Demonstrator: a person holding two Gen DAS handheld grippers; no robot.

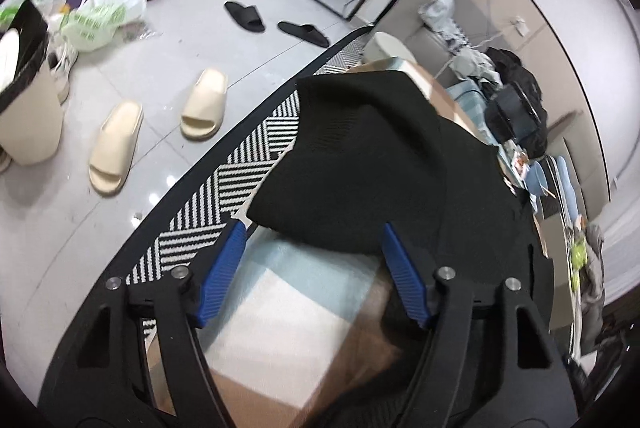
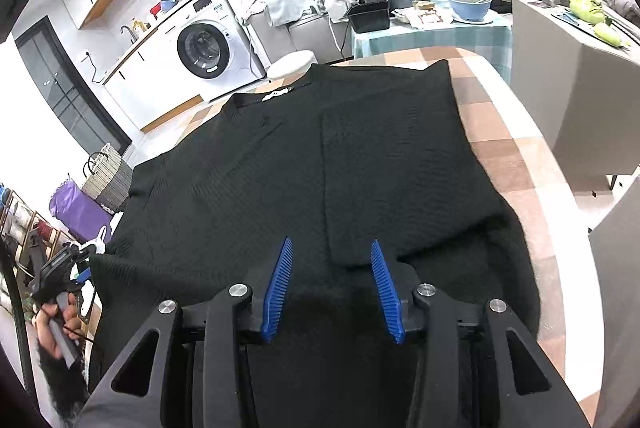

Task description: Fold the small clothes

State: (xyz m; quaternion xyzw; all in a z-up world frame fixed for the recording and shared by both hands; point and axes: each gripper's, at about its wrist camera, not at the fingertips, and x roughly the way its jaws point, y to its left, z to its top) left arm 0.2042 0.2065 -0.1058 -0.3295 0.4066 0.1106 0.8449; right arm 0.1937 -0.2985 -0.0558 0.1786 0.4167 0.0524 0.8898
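Note:
A black knit top [image 2: 304, 164] lies spread on the checked tablecloth [image 2: 516, 148], collar at the far end, its right side folded inward over the body. My right gripper [image 2: 332, 248] is open, hovering just above the near hem and holding nothing. My left gripper [image 1: 312, 228] is open at the garment's left sleeve [image 1: 360, 156], whose edge lies between the blue fingers [image 1: 230, 264]. The left gripper also shows at the left edge of the right wrist view [image 2: 60, 268], held by a hand.
The table's edge [image 1: 200, 164] runs diagonally, with floor, beige slippers [image 1: 116, 144], black slippers [image 1: 246, 14] and a bin [image 1: 24, 108] to the left. A washing machine [image 2: 204, 48], a sofa and a side table with a blue bowl [image 2: 468, 4] stand beyond the table.

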